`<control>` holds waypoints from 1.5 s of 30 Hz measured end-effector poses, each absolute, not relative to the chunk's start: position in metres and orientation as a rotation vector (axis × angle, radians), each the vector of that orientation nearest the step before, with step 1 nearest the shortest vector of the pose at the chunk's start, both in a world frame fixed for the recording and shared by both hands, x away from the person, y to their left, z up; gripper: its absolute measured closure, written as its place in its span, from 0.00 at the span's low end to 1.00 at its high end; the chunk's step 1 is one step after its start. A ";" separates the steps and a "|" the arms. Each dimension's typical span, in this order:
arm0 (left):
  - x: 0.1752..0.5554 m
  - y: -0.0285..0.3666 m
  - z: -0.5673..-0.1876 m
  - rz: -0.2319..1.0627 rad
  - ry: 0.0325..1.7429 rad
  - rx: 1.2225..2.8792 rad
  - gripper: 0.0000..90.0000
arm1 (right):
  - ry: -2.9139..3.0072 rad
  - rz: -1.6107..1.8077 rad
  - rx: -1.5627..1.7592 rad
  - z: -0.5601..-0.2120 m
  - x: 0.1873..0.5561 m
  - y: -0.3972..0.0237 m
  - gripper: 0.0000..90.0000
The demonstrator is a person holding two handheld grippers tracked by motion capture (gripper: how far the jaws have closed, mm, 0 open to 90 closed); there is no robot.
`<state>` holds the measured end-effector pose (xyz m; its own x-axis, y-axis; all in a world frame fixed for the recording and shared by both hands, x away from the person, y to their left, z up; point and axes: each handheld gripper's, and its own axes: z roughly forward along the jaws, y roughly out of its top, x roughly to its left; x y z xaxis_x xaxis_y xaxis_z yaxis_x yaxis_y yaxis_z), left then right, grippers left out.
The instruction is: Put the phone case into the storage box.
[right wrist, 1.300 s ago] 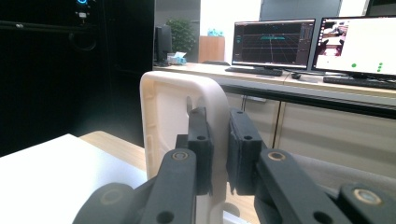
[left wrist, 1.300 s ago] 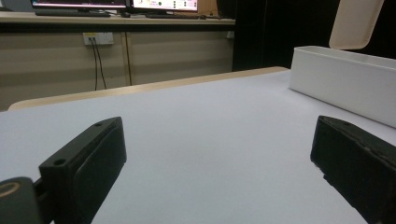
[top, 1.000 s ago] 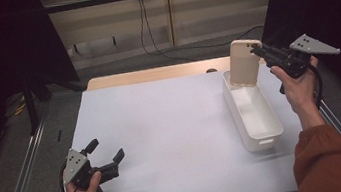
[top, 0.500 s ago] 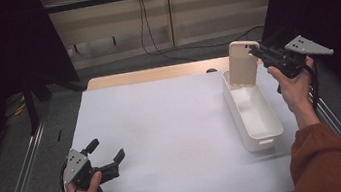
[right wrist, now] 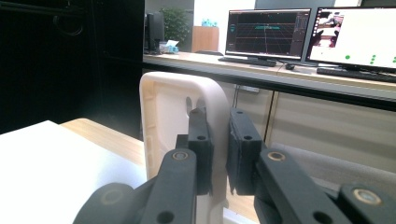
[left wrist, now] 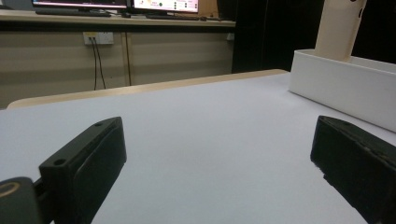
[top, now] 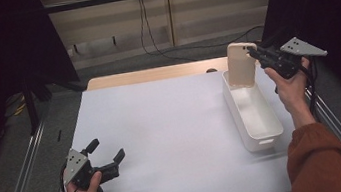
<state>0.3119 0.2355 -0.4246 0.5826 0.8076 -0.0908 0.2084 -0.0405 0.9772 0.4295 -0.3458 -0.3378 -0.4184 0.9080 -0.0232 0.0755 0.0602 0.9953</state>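
Observation:
A cream lid (top: pixel 241 63) stands upright over the far end of a long white container (top: pixel 261 137) at the right of the white table sheet. My right gripper (top: pixel 252 53) is shut on the lid's upper edge. In the right gripper view both pads clamp the lid (right wrist: pixel 166 116) at my right gripper (right wrist: pixel 218 127). My left gripper (top: pixel 106 150) rests open near the front left corner, held in a hand, with nothing between its jaws. From my left gripper (left wrist: pixel 217 137) I see the container (left wrist: pixel 341 84) and the lid (left wrist: pixel 338 25) far off to the right.
The white sheet (top: pixel 162 122) covers most of the table, and a wooden strip (top: pixel 155 74) shows at its far edge. Metal rails (top: pixel 24 182) run along both sides. Cables (top: pixel 147 33) hang down the back wall. Monitors (right wrist: pixel 266 32) stand on a desk beyond.

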 end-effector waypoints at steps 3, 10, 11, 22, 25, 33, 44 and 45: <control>0.312 0.235 -0.425 0.603 0.879 1.575 0.04 | 1.611 1.438 1.007 -0.340 0.431 -0.346 0.90; 0.312 0.236 -0.425 0.607 0.877 1.586 0.04 | 1.609 1.426 1.026 -0.347 0.434 -0.348 0.91; 0.312 0.236 -0.425 0.608 0.878 1.588 0.04 | 1.608 1.428 1.026 -0.348 0.435 -0.349 0.90; 0.312 0.236 -0.425 0.615 0.875 1.591 0.04 | 1.614 1.427 1.030 -0.356 0.443 -0.345 0.91; 0.313 0.237 -0.425 0.617 0.879 1.591 0.04 | 1.613 1.425 1.039 -0.359 0.445 -0.346 0.91; 0.313 0.235 -0.425 0.615 0.878 1.594 0.04 | 1.604 1.419 1.067 -0.367 0.453 -0.348 0.91; 0.313 0.236 -0.425 0.620 0.879 1.597 0.04 | 1.614 1.415 1.078 -0.377 0.459 -0.346 0.91; 0.313 0.236 -0.425 0.618 0.877 1.598 0.04 | 1.614 1.413 1.078 -0.378 0.459 -0.346 0.91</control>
<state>0.3126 0.2363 -0.4254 0.5816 0.8107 -0.0679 0.2082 -0.0676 0.9758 0.4594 -0.3461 -0.3780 -0.3877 0.9218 0.0060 0.1277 0.0473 0.9907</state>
